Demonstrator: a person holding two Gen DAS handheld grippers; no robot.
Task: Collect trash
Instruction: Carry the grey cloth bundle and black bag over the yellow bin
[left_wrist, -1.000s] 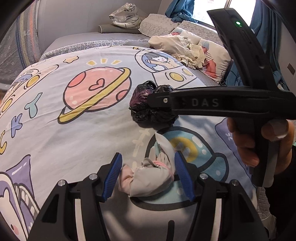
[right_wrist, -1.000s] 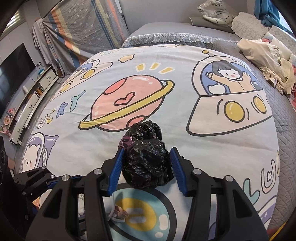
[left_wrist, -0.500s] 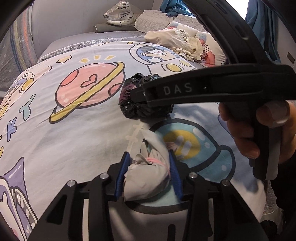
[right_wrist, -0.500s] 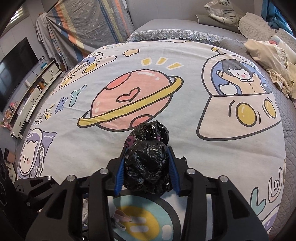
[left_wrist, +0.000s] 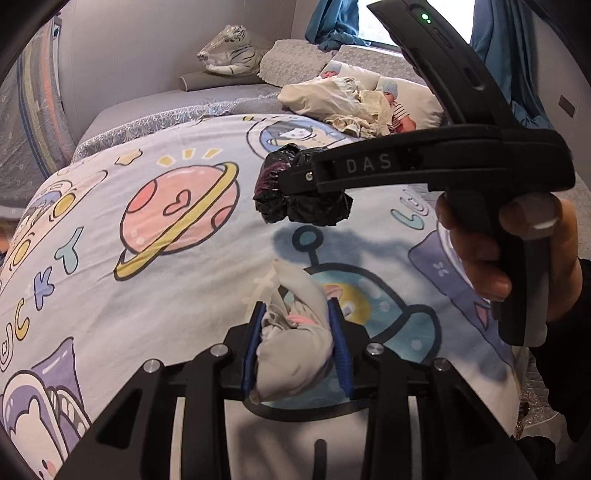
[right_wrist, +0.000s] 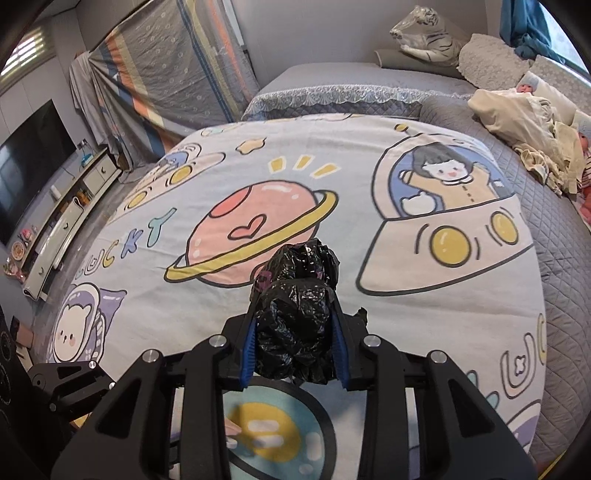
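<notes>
Bed (right_wrist: 424, 99) fills both views, cartoon space sheet (right_wrist: 332, 155) spread over it. Right gripper (right_wrist: 293, 328) up off sheet, jaws closing, blue pads pressing crumpled black plastic bag (right_wrist: 295, 317) (bulges out past tips, shadow on sheet below in left view). Left gripper (left_wrist: 295, 332) low near sheet, jaws closing, squeezed tight around pale grey wad (left_wrist: 295, 343), pink bit showing inside.

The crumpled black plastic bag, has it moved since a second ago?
Yes. In the left wrist view the crumpled black plastic bag was lying on the cartoon bedsheet; now it hangs above it, lifted in the right claw, its shadow falling on the sheet below.
</notes>
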